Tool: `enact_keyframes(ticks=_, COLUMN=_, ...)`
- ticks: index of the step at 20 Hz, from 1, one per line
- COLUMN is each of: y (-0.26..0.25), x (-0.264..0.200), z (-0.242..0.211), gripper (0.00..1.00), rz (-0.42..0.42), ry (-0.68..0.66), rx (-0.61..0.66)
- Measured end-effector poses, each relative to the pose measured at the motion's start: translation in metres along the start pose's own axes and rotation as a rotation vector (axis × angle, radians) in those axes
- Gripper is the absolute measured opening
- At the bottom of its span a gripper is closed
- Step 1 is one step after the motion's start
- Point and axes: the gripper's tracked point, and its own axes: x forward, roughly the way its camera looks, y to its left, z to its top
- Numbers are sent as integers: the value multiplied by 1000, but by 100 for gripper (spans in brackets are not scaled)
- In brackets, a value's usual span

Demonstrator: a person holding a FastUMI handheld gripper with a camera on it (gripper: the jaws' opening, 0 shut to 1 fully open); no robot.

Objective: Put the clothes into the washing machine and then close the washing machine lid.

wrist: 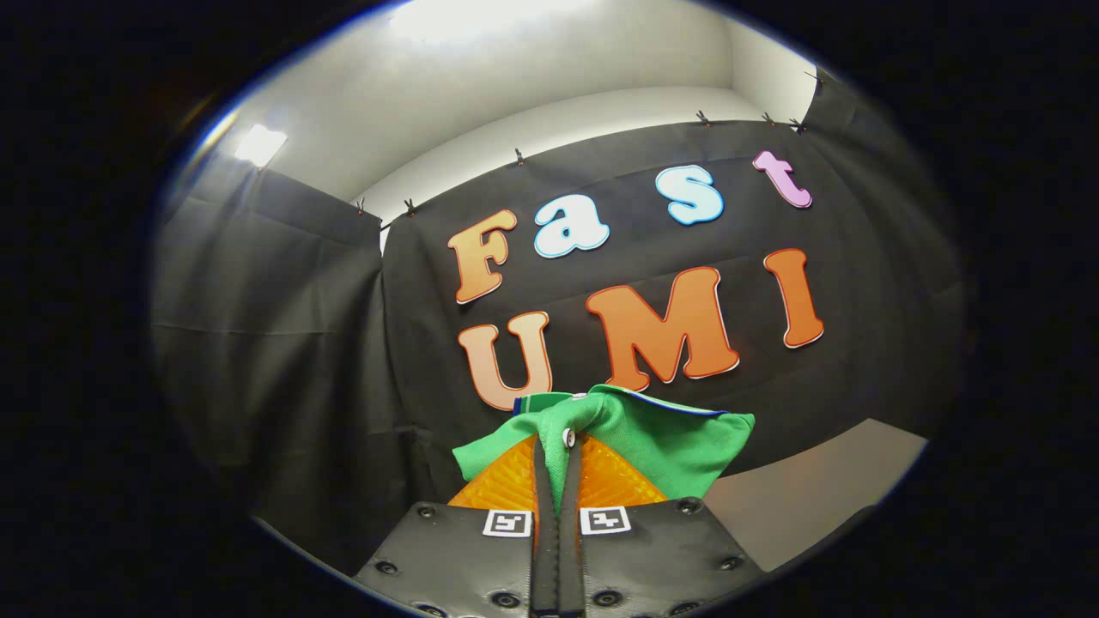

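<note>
The green polo shirt (pixel 652 433) is up in the air, so this looks like the carrying step, with the garment on its way to the washer. Next, I'd judge, it must be brought over the drum opening and let go, then the lid shut; no machine shows from here. The gripper (pixel 556 481) has its orange fingers (pixel 502 485) pressed nearly together, pinching the shirt's button placket between them. The rest of the cloth bunches just above the tips, low in the frame's centre, against the black booth curtain (pixel 283 343).
</note>
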Motion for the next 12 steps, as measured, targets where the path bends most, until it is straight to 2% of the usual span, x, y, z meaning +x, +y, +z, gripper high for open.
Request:
enact_keyframes(ticks=4, y=34, x=38, z=-36, gripper=7, rz=22, ry=48, rx=-12)
enact_keyframes(ticks=12, y=69, x=98, z=-148, gripper=7, rz=36, ry=230, rx=4)
